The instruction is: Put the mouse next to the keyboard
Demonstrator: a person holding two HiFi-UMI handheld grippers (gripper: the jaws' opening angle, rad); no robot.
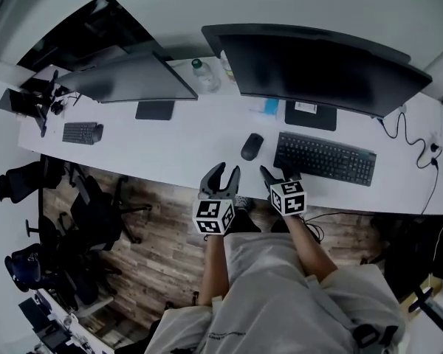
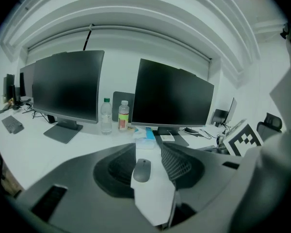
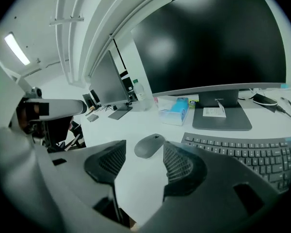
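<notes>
Right gripper view looks along the right gripper (image 3: pixel 143 154), whose two ribbed jaws stand apart with nothing clamped between them. It frames the mouse (image 3: pixel 149 145) just beyond the tips on the white desk (image 3: pixel 136 188). The keyboard (image 3: pixel 242 154) lies to the right of the mouse, near it but with a strip of bare desk between. Beside it, the left gripper (image 2: pixel 148 148) also holds its jaws apart and empty, with the same mouse showing in the gap a little farther off. From the head view, the mouse sits left of the keyboard's left end. Both grippers hang at the desk's near edge, the left one to the near left of the mouse and the right one close by the keyboard's near left corner, and neither touches the mouse. The mouse is probably light and rigid, with a smooth, rounded shell that could squirt out of a careless pinch. The surest hold looks to be across its two long flanks, low down and about mid-length, though a gentle push along the desk might also serve. Both forearms reach forward from the person's body, side by side. The grippers point toward the far side and tip down at the desk, their marker cubes facing up.
</notes>
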